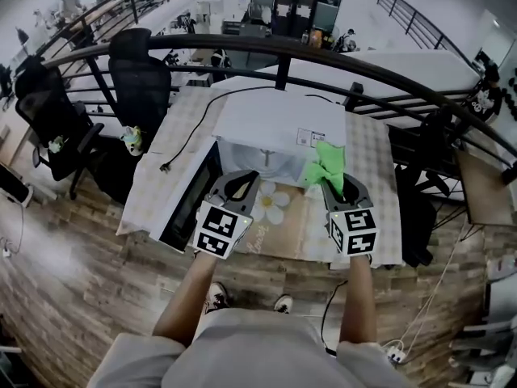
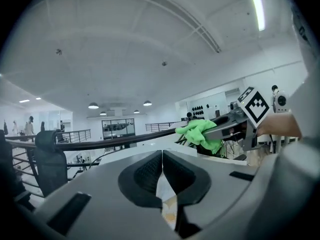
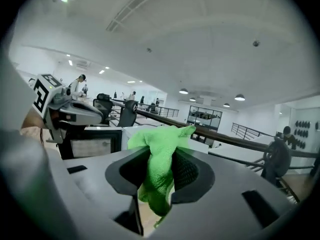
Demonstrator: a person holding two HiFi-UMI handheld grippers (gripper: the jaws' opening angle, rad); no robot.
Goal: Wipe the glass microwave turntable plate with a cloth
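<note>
1. Right tool (image 1: 338, 184) is clamped on the green cloth (image 1: 325, 165). A bunch stands above the jaws and a tail hangs below, so plenty of fabric is free to wipe with.
2. Left tool (image 1: 242, 181) has its jaws pressed together with nothing between them. My guess is it is kept free to steady or lift the plate.
3. Both tools hang side by side in front of the microwave (image 1: 279, 124), above the flower mat (image 1: 273, 204) and touching neither.
4. The door (image 1: 192, 200) is swung wide to the left, which leaves the cavity open for reaching in.
5. The plate (image 1: 260, 166) is probably the pale round shape inside the cavity – too washed out to be sure. The cloth is not on it, so wiping has not begun.
6. The cord (image 1: 194, 128) lies slack on the desk (image 1: 174, 148) with its plug end loose – the oven looks unpowered.
7. Count: two tools, one cloth, one microwave, one plate (tentative), one mat, one cord, two chairs (image 1: 139, 75) left of the desk
</note>
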